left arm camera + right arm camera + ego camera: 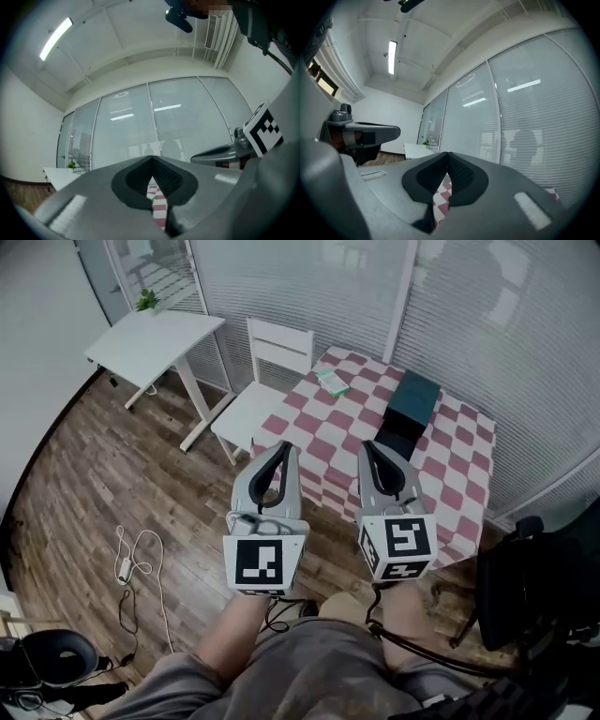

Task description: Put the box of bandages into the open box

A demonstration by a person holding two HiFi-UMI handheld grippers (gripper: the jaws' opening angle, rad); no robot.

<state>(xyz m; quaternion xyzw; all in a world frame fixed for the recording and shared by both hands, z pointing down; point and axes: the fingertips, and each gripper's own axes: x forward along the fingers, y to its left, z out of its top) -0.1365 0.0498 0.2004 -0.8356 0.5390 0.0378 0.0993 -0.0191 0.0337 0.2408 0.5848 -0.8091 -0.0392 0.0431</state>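
Note:
The small green and white box of bandages (330,381) lies at the far left corner of the red-and-white checked table (337,442). The dark open box (410,407) stands further right on the same table, its lid raised. Both grippers are held side by side well short of the table, over the wooden floor, pointing at it. My left gripper (289,448) (152,160) is shut and holds nothing. My right gripper (367,448) (447,154) is likewise shut and empty. Only a sliver of checked cloth (160,206) shows between the left jaws.
A white chair (267,381) stands against the table's left side, and a white desk (155,338) with a small plant stands further left. A white cable (136,559) lies on the wooden floor. A black chair (534,592) is at the right. Glass walls with blinds stand behind the table.

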